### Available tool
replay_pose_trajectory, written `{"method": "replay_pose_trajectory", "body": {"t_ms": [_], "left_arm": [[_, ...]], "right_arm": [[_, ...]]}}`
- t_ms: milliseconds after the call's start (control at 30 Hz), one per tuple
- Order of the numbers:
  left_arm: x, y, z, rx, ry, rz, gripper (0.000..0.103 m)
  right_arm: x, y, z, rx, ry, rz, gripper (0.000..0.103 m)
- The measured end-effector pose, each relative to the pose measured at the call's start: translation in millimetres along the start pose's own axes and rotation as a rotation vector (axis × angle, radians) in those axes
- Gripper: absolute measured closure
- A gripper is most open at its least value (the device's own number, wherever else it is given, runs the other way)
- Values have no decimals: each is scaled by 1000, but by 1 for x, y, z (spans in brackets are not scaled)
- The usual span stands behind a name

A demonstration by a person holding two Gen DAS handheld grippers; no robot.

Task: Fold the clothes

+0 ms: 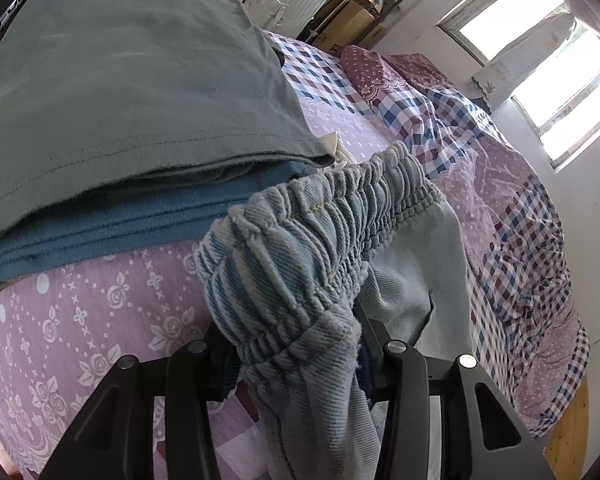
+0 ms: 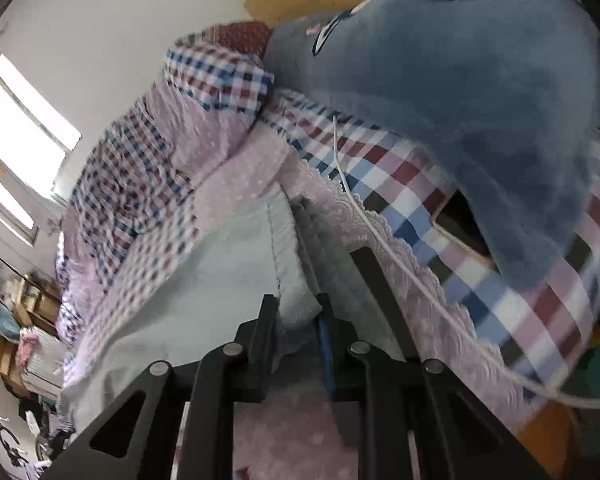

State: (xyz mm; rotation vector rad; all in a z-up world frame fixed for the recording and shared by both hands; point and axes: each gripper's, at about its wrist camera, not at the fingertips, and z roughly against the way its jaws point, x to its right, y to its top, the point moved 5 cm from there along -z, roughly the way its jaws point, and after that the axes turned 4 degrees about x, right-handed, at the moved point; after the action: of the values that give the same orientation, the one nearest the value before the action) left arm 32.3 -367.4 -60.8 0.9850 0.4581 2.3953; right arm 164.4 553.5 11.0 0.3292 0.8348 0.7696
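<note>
In the left wrist view, my left gripper (image 1: 296, 344) is shut on the ruffled elastic waistband of light blue denim trousers (image 1: 312, 240); the bunched band rises above the fingers and pale denim hangs to the right. In the right wrist view, my right gripper (image 2: 298, 312) is shut on the pale denim trousers (image 2: 220, 272) at a stitched edge, and the cloth stretches away over the bed. A stack of folded clothes, a grey garment (image 1: 120, 92) on a teal one (image 1: 112, 228), lies just beyond the left gripper.
The bed has a pink floral sheet (image 1: 80, 320) and a rumpled checked quilt (image 1: 520, 200). A large blue plush toy (image 2: 480, 100) lies on a checked pillow (image 2: 480, 280). A white cable (image 2: 380, 236) crosses the pillow's lace edge. Boxes (image 1: 352, 16) and windows (image 1: 540, 40) stand beyond.
</note>
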Motion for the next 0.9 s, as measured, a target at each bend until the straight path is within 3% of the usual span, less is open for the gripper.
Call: {"method": "replay_pose_trajectory", "body": {"t_ms": [133,267,433,567,767,800,833,867,900], "left_arm": [[-1,1,-1,-3,-4,4,55],[-2,1,-1,-7,-9,11,55],[-2,2,-2,-12,-15,22,55],[-3,2,-2,-17,-21,32,55],[-3,2,-3,-23,-25,42,55],[-3,2,-3,-24,-25,43,55],[-3,2,-3,-24,-24,44,55],[-3,2,-3,-24,-22,44,55],[-3,2,-3,-24,-22,46,55]], "right_arm": [[27,-28,-5,-83,-74,-67,76],[48,-32,-6,-67,-47,-212,48],[57,-35,-14,-86,-10,-338,46],[60,-35,-25,-87,-35,-381,44],[50,-25,-44,-49,-76,-338,43],[47,-21,-48,-46,-82,-310,46],[43,-17,-51,-46,-90,-270,62],[37,-11,-54,-50,-101,-214,71],[28,-4,-53,-36,-102,-145,72]]}}
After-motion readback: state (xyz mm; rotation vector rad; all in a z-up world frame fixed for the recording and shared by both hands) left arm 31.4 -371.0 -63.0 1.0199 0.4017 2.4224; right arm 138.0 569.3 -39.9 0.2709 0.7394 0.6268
